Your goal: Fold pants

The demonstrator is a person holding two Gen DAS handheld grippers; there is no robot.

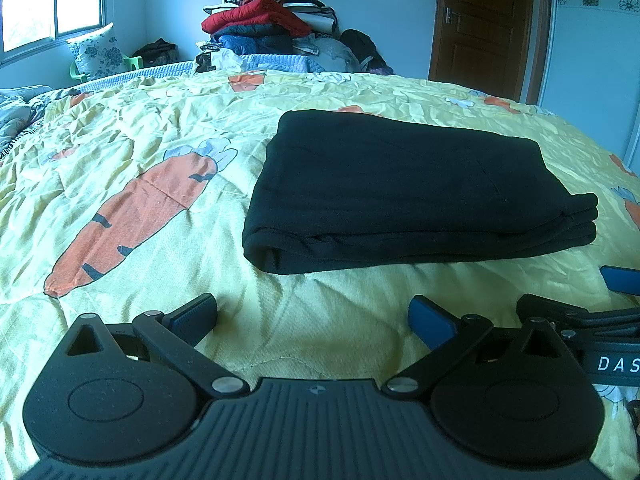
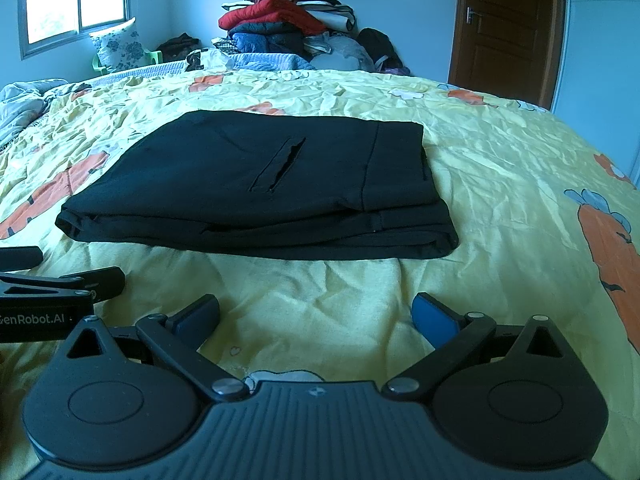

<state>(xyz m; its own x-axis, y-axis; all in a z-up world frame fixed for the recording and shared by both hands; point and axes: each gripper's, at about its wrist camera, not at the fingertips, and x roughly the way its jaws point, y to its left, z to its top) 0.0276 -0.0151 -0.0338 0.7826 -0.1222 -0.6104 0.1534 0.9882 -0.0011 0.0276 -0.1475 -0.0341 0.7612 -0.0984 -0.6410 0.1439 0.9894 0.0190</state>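
Note:
Black pants [image 1: 404, 188] lie folded into a thick flat rectangle on the yellow carrot-print bedspread [image 1: 132, 128]. In the right wrist view the pants [image 2: 260, 188] show a slit pocket on top. My left gripper [image 1: 314, 316] stands open just short of the fold's near edge, with only bedspread between its blue pads. My right gripper [image 2: 316, 316] is open too, a little back from the pants, holding nothing. Each gripper appears at the edge of the other's view: the right one [image 1: 600, 316] and the left one [image 2: 48, 292].
A tall pile of clothes and bedding [image 1: 272, 20] rises beyond the bed's far edge. A floral pillow [image 1: 98, 52] on a green chair sits under the window at far left. A brown door [image 1: 484, 24] stands at back right. A rumpled quilt [image 2: 24, 100] lies at left.

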